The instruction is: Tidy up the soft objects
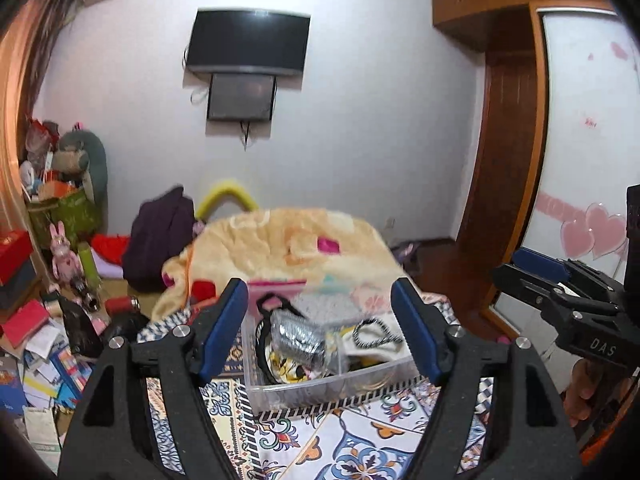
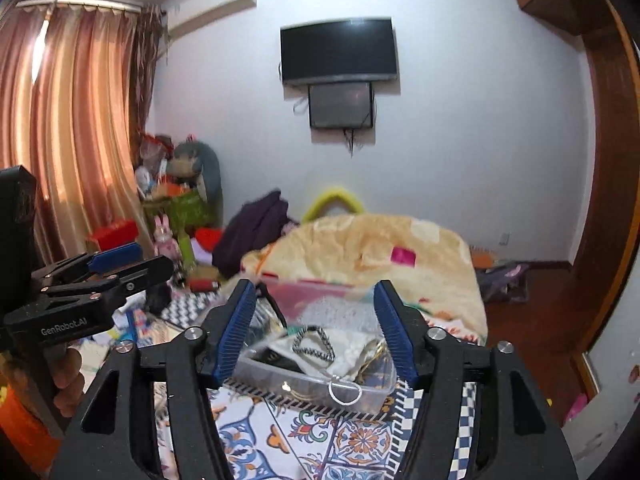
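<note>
Fingers (image 1: 416,332) of the left gripper (image 1: 320,330) and right gripper (image 2: 316,330) both gape empty above the clear plastic compartment box (image 1: 300,390) of hair ties on the patterned bed sheet (image 2: 352,440). Gripper bodies read "DAS" and "GenRobot.AI".

Hair ties (image 1: 374,334) in box (image 1: 280,394) on bed (image 1: 360,440)

The bed (image 1: 360,444) wears a patterned sheet of blue and orange motifs. On that sheet sits a clear plastic box (image 1: 320,384) — and just beyond the box lies a cream fleece blanket (image 1: 272,240), bunched up.
</note>
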Demonstrator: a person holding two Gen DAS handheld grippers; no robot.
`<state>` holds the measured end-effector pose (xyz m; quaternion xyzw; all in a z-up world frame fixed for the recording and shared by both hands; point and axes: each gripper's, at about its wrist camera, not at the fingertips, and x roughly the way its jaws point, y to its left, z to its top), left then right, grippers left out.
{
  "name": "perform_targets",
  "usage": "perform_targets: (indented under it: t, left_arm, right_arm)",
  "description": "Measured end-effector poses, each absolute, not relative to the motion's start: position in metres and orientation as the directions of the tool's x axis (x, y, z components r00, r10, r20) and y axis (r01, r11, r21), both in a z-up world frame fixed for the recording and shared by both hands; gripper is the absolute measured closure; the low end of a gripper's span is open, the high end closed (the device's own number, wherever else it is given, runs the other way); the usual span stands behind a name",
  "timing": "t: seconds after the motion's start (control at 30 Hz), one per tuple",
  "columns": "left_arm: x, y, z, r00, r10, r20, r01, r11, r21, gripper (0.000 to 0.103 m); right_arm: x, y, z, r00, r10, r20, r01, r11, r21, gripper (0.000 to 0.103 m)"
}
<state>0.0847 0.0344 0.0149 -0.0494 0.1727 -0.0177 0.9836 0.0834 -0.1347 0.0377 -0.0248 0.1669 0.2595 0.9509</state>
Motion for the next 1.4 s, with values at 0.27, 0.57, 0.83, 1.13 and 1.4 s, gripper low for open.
perform_targets:
  t: [0.27,0.57,0.83,1.13,1.4]
  left_arm:
    - [0.034,0.019,0.047,0.977,-0.012,-0.214,0.003,0.999,-0.041,0.006]
    - [0.007,0.011,0.060,0.987,-0.023,-0.161,0.016,0.999,-0.047,0.000]
    - [-0.001,0.009,0.057,0.990,-0.010,-0.144,0.006,0.999,-0.033,0.000]
    - [-0.003,0.004,0.056,0.990,-0.010,-0.139,0.008,1.000,-0.012,0.000]
    - [-0.005,0.003,0.057,0.991,-0.010,-0.136,0.009,1.000,-0.011,0.000]
  right_arm:
    - [0.045,-0.148,0.062,0.842,0.490,-0.225,-0.494,0.868,0.045,0.019]
    - [0.022,-0.154,0.068,0.854,0.499,-0.148,-0.497,0.866,0.050,0.000]
    - [0.014,-0.155,0.065,0.859,0.498,-0.124,-0.497,0.867,0.039,0.000]
    - [0.013,-0.160,0.061,0.857,0.499,-0.130,-0.496,0.867,0.054,0.000]
    - [0.010,-0.162,0.061,0.859,0.495,-0.128,-0.493,0.868,0.051,0.000]
